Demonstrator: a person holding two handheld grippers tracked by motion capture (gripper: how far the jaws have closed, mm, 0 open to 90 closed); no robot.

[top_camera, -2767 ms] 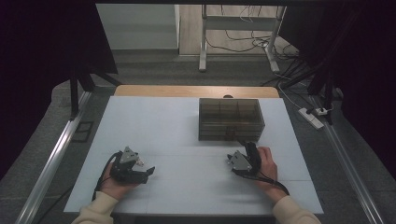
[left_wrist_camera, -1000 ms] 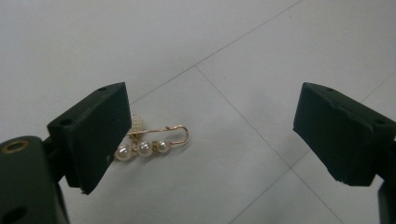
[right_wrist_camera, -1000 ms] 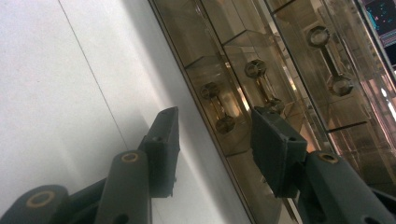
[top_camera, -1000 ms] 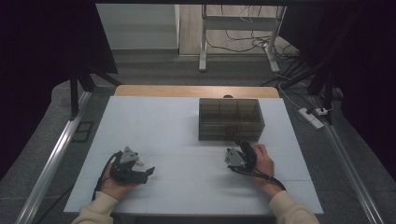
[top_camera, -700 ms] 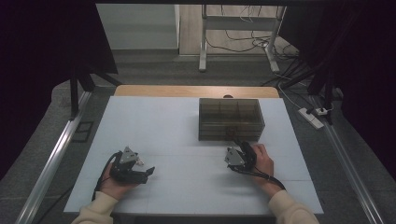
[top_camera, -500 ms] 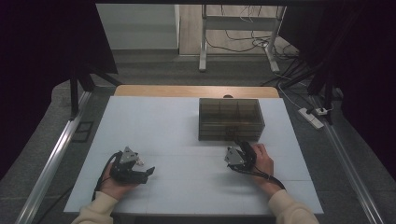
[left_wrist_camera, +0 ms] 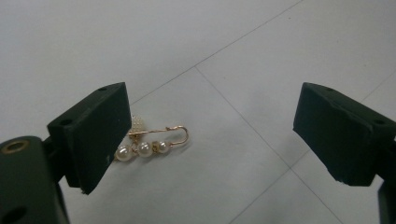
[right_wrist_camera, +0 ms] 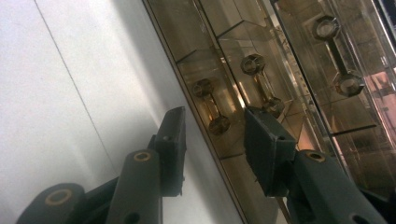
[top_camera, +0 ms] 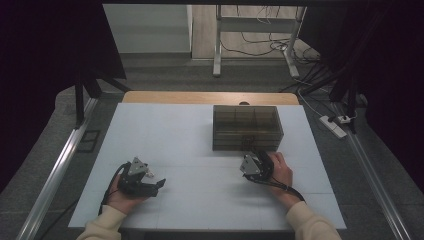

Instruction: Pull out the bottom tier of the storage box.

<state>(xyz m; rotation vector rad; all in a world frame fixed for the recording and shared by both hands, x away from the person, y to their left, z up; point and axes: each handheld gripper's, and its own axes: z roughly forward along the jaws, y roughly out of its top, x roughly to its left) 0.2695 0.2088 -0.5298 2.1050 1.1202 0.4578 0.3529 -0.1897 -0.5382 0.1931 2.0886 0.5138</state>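
from the high view, a person sat at a white table with a hand-held black two-jaw gripper in each hand. the left gripper lay low near the table's near edge. the right gripper pointed at the front of a smoky transparent plastic drawer box that stood toward the far side.

in the left gripper view, the jaws stood spread wide over the table, nothing pinched; a gold safety-pin brooch with three white pearls and a small beaded ball lay on the surface just beside the left jaw.

in the right gripper view, the jaws had just been closing around a small gold dumbbell-shaped drawer handle, which stood between them; whether the pads pressed on it could not be told.
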